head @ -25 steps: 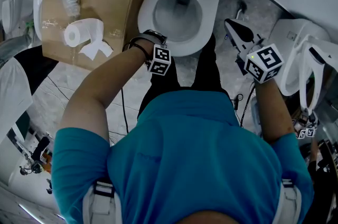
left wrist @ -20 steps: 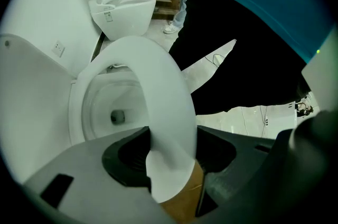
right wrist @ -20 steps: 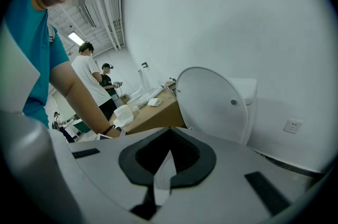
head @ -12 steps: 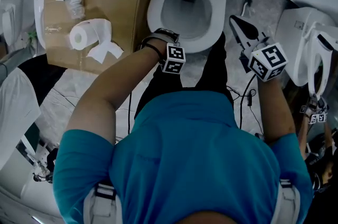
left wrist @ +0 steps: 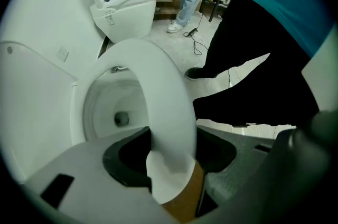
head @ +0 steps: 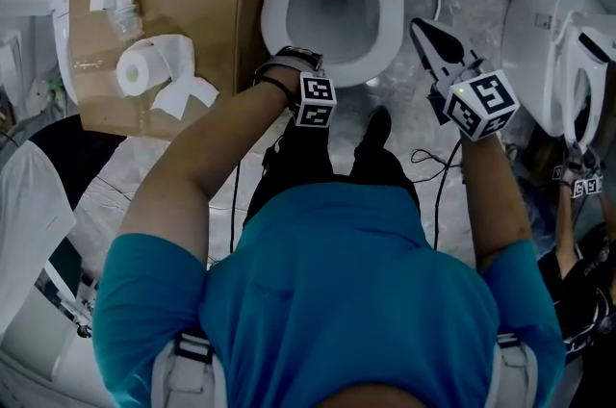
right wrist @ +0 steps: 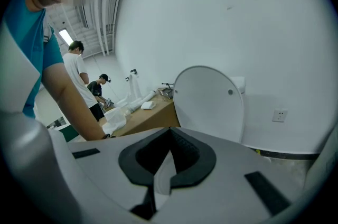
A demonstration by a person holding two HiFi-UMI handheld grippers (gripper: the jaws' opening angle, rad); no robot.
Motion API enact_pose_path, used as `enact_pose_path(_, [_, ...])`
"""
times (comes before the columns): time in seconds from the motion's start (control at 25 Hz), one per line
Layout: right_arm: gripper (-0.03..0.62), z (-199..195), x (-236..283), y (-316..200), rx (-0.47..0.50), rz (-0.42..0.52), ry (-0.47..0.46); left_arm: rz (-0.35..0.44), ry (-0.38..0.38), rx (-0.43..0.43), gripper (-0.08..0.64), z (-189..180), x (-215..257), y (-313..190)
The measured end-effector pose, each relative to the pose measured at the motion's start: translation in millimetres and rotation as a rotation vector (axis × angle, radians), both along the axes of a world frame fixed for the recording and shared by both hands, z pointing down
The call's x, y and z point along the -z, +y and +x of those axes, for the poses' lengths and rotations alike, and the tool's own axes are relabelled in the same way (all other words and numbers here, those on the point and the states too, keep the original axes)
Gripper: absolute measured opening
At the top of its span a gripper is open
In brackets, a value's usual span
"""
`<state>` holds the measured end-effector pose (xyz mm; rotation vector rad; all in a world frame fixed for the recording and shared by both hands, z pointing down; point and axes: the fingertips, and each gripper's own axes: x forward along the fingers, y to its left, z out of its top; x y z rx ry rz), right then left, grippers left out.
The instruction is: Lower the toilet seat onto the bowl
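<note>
Over the white ceramic bowl (left wrist: 103, 106), the left tool (left wrist: 170, 159) pinched the white plastic ring seat (left wrist: 163, 91), which looked almost down. Only settling and release seemed left. The right tool (right wrist: 166, 165) was closed and empty.

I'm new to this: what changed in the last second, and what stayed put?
Hardly anything. The person's foot has drawn back from the bowl, so the shoe now shows. Nothing was grabbed or released: the left gripper keeps its jaws clamped on the front rim of the toilet seat, the right gripper still hovers empty beside the bowl, and the lid stays up.
</note>
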<state>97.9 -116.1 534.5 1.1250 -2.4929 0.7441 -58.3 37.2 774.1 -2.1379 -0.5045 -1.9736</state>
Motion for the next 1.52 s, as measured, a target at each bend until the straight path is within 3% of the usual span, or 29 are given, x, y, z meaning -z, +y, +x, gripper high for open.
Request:
enact_pose_path(0.52, [-0.008, 11.9, -75.5, 34.2, 0.179, 0.01, 0.017, 0.119, -0.012, 0.003, 0.221, -1.0, -44.0, 8.6])
enact_pose_path(0.84, [-0.008, -2.6, -108.8, 35.0, 0.223, 0.022, 0.015, 0.164, -0.008, 0.006, 0.221, -0.7, -66.4, 15.2])
enact_pose_path(1.52, [-0.008, -12.8, -150.5, 48.7, 0.221, -0.012, 0.016, 0.23, 0.016, -0.003, 0.23, -2.3, -115.3, 19.5])
